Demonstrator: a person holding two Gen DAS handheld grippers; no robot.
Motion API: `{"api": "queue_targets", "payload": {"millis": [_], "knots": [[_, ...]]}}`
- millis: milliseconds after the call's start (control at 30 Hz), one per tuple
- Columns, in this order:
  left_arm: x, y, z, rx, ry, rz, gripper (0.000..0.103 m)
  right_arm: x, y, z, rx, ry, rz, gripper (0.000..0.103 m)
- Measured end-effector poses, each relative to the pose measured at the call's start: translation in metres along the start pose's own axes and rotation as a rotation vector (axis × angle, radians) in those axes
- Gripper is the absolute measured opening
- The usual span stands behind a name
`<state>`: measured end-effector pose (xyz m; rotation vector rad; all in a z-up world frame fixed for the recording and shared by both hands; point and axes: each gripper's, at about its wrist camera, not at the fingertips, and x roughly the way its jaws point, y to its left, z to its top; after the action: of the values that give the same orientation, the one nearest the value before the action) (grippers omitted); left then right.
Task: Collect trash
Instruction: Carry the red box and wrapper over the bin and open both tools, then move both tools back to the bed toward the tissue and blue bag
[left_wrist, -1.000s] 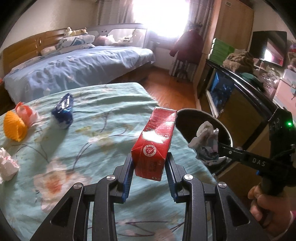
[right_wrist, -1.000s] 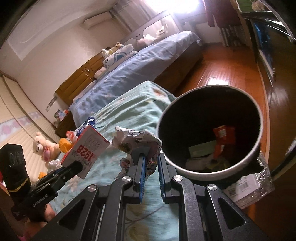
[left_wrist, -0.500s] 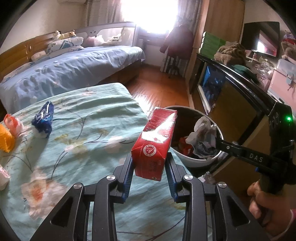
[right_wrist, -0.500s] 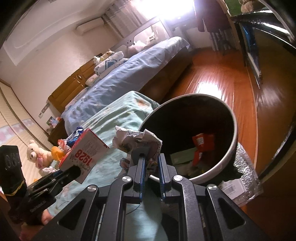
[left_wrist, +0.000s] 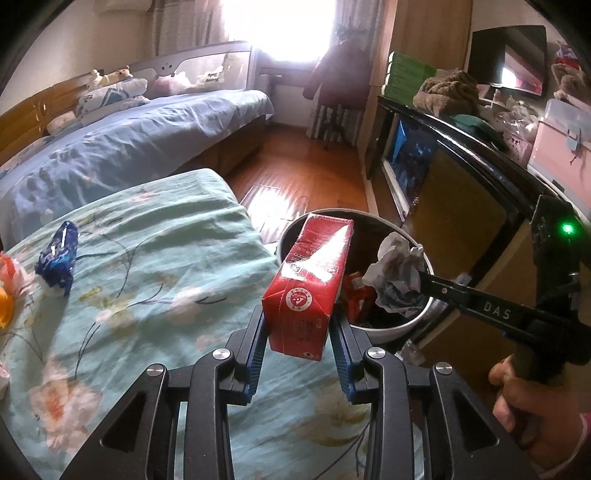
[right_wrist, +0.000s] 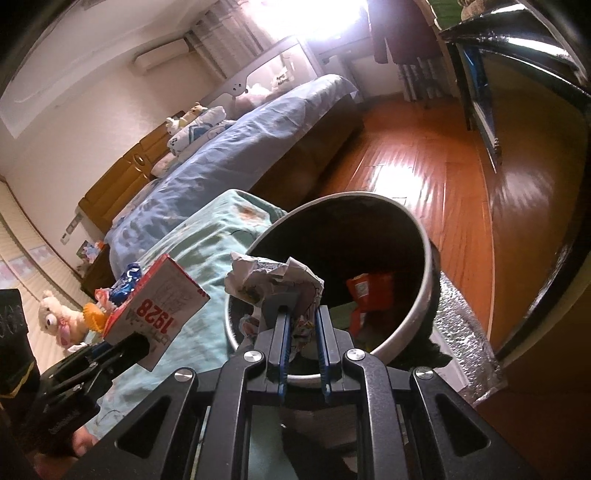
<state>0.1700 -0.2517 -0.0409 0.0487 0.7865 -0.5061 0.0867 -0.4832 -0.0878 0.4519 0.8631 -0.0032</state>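
My left gripper is shut on a red milk carton, held above the bed's edge next to the round bin. My right gripper is shut on a crumpled paper wad, held over the bin's near rim. The wad and right gripper also show in the left wrist view, over the bin. The carton shows at the left of the right wrist view. Red wrappers lie inside the bin.
A blue wrapper and orange and pink items lie on the green floral bedspread. A dark cabinet stands right of the bin. A blue bed and wooden floor lie beyond.
Both grippers have moved toward the bin with their loads. The paper wad is now over the bin's opening and the carton is close to its rim.
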Motion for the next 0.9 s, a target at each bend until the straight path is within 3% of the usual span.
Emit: {"api": "queue_targets", "payload": {"millis": [900], "knots": [[0.049, -0.024, 0.027, 0.041, 0.047, -0.001, 0.033, 0.023, -0.014, 0.023, -0.03, 0.019, -0.078, 0.013]]}}
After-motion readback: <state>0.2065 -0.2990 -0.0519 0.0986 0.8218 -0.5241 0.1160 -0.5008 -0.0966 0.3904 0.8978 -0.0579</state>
